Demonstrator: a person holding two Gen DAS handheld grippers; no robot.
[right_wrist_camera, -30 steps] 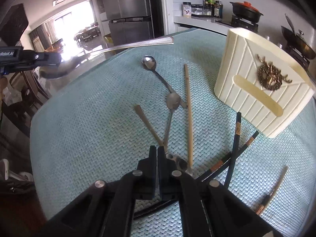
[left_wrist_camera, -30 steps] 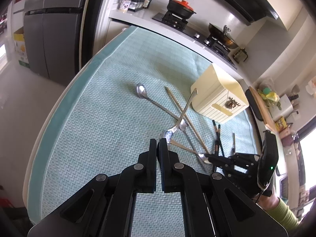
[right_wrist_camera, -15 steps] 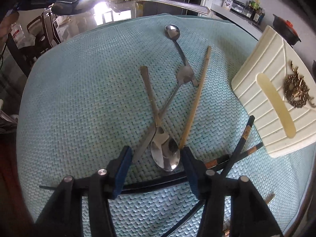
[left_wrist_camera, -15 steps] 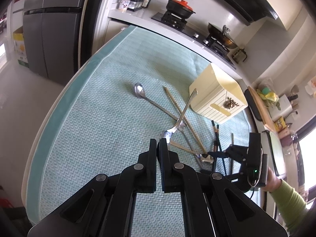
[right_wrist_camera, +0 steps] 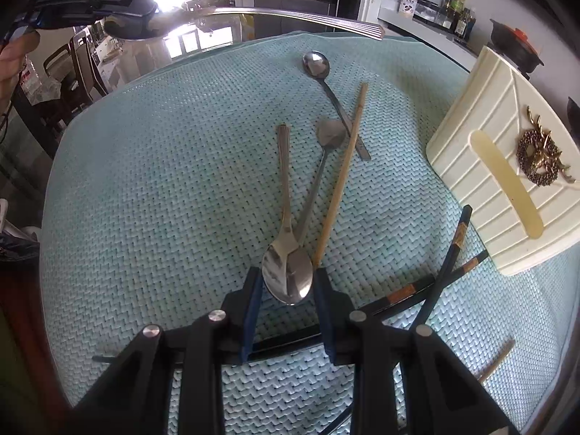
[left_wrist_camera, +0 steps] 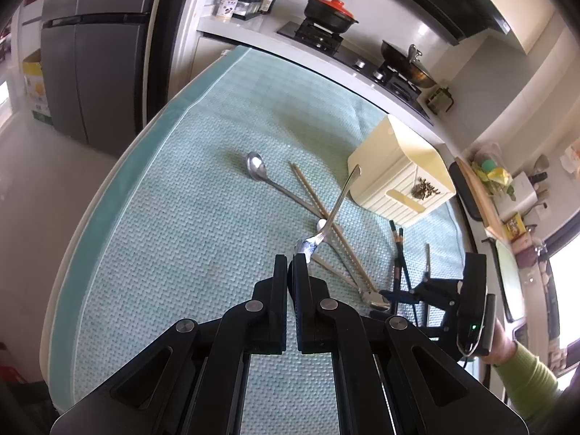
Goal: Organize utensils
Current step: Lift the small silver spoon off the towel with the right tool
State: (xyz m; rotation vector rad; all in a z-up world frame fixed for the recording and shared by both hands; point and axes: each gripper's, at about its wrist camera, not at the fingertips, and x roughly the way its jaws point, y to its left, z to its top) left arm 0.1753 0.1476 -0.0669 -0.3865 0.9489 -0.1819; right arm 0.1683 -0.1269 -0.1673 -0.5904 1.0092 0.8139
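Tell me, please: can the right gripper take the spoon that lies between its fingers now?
Probably yes. The right gripper is open, with its fingers on either side of the spoon bowl, and nothing covers the bowl. The wooden chopstick ends very close to one finger and may get pinched too.

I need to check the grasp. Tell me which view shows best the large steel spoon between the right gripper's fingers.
The right wrist view: the large steel spoon lies bowl-first between the open fingers of the right gripper, handle visible too. The left wrist view shows only its bowl, small, at that gripper's fingertips.
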